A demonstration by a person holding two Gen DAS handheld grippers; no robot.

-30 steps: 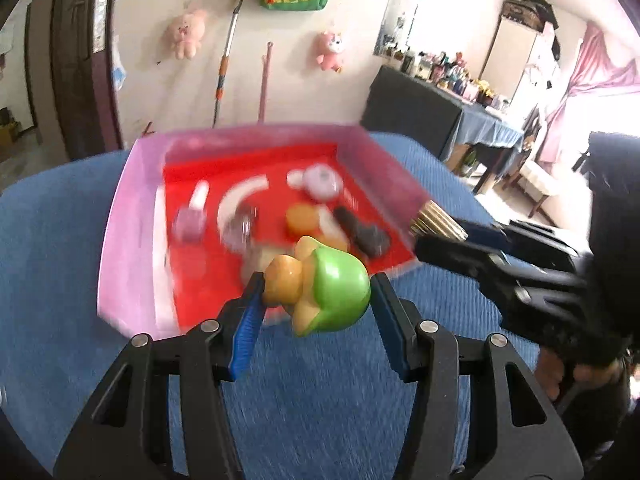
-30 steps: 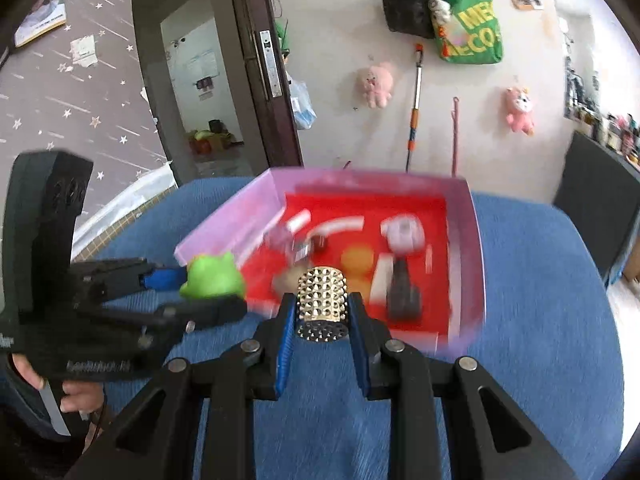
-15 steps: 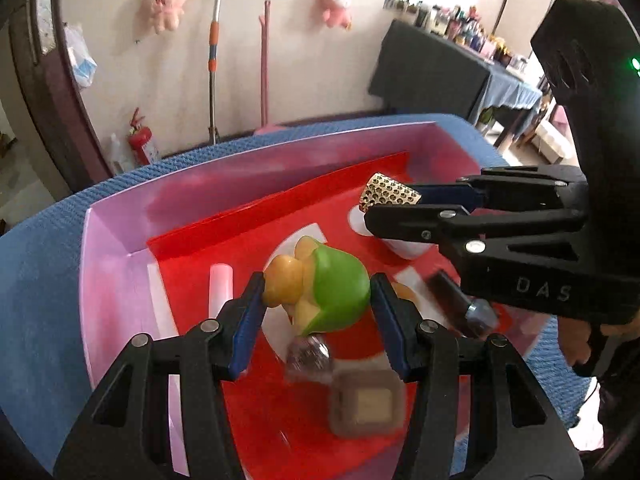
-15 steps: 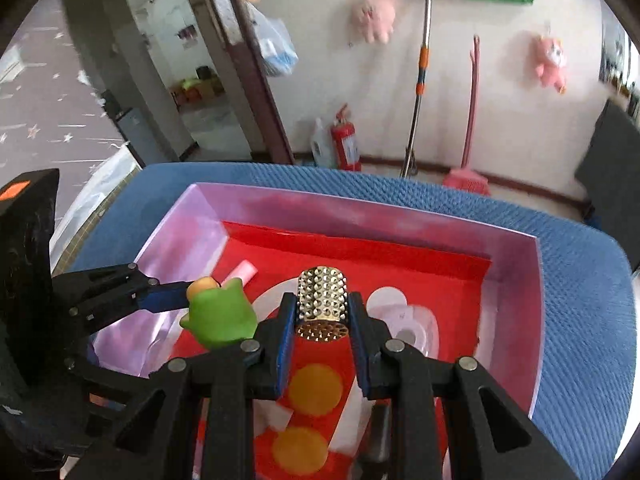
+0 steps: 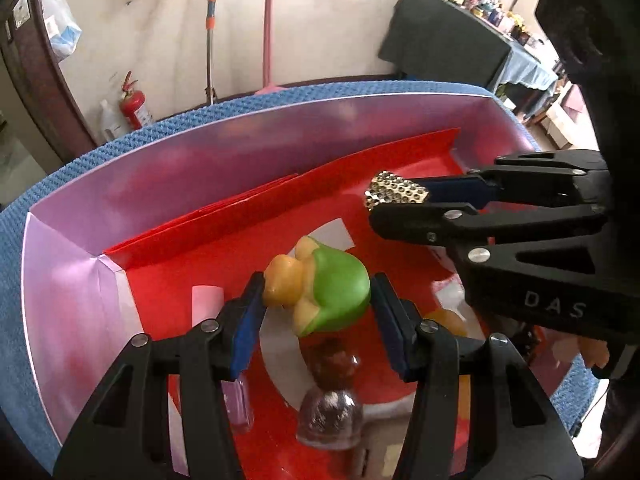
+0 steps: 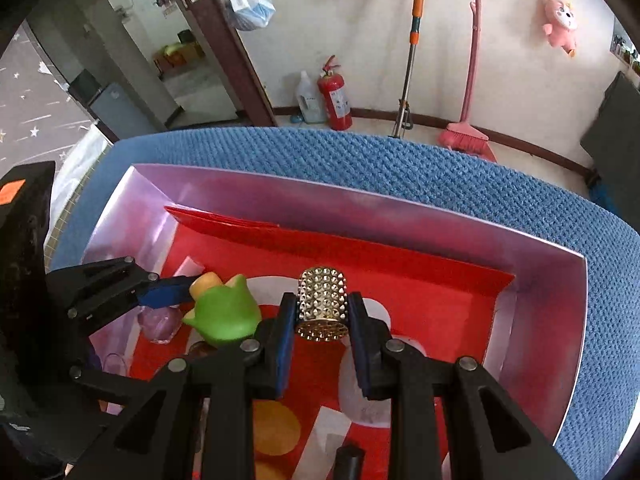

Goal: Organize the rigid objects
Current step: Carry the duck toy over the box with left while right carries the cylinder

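Left wrist view: left gripper (image 5: 316,304) clamped partway closed on green-and-yellow toy (image 5: 320,286), blue pads pressing both flanks, toy carried above red floor of pink box (image 5: 72,320); probably hovering over a free patch for a drop. Just below, glass dome ornament (image 5: 330,416) and small clear bottle (image 5: 238,400) lying on box floor, half masked by jaws; white tube (image 5: 206,300) flat near left wall. Further right, right gripper (image 5: 400,204) pinched nearly fully closed on gold studded cylinder (image 5: 396,194), also held off the floor, side on, apparently awaiting release into same box. Orange round item (image 5: 446,318) under that gripper, mostly covered, identity unclear; fingertips of person (image 5: 592,350) peeking at right edge. Right wrist view: same cylinder (image 6: 322,304) squeezed end-on between pads, toy (image 6: 224,312) at left alongside. Dark object at bottom edge cut off, unidentifiable. Red sheet liner (image 6: 400,264) folded up against far wall, print partly hidden. Box on blue knitted cloth (image 6: 360,160); beyond, fire extinguisher (image 6: 336,96) and pink broom (image 6: 468,132) against wall.
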